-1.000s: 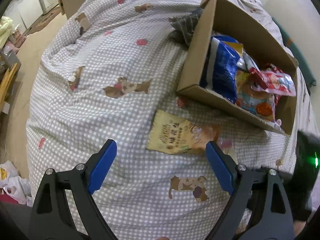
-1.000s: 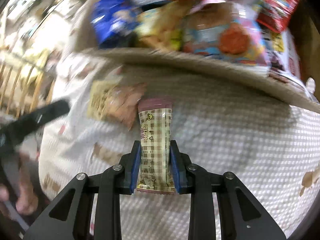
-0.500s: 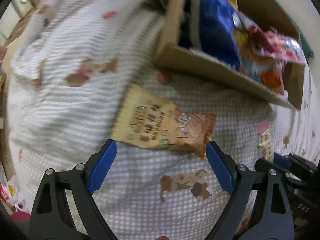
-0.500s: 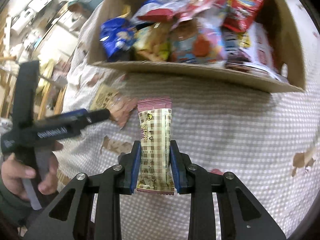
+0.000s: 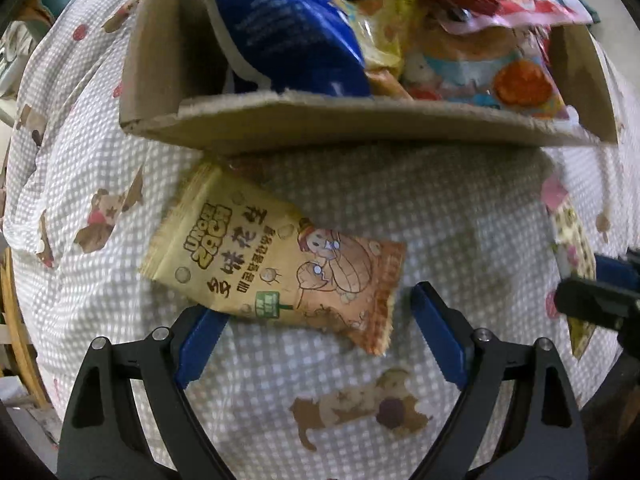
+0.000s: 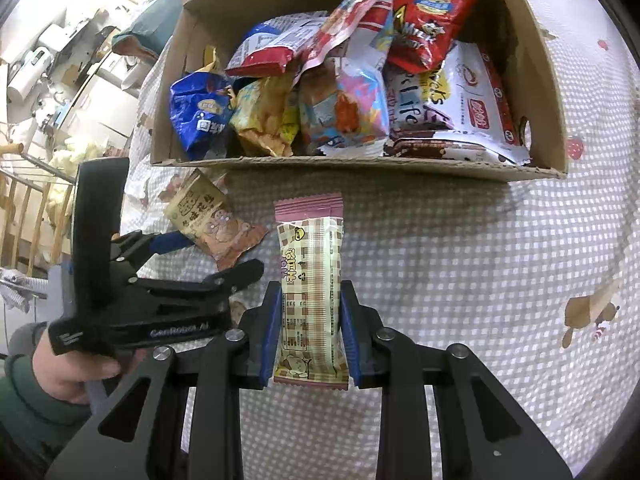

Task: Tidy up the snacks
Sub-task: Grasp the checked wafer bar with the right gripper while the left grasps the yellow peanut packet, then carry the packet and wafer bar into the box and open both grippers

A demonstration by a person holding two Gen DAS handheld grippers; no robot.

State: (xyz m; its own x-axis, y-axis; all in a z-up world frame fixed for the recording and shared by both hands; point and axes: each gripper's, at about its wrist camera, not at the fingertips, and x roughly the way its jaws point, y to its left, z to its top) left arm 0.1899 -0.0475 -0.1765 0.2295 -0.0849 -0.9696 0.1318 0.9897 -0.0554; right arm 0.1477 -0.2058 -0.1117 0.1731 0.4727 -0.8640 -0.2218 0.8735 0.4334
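Note:
A yellow-orange peanut snack packet lies flat on the checked bedspread just before the cardboard box. My left gripper is open, its blue fingers straddling the packet's near edge. The packet also shows in the right wrist view with the left gripper at it. My right gripper is shut on a pink and cream checked snack bar, held above the bed in front of the box. The box holds several snack bags.
The checked bedspread with bear prints covers the bed. A blue chip bag fills the box's left end. Room furniture and a wooden rail lie beyond the bed's left edge. The right gripper with its bar shows at the left wrist view's right edge.
My left gripper has moved forward and down to the peanut packet, which now lies between its fingers. My right gripper has kept hold of the bar and drawn back a little from the box.

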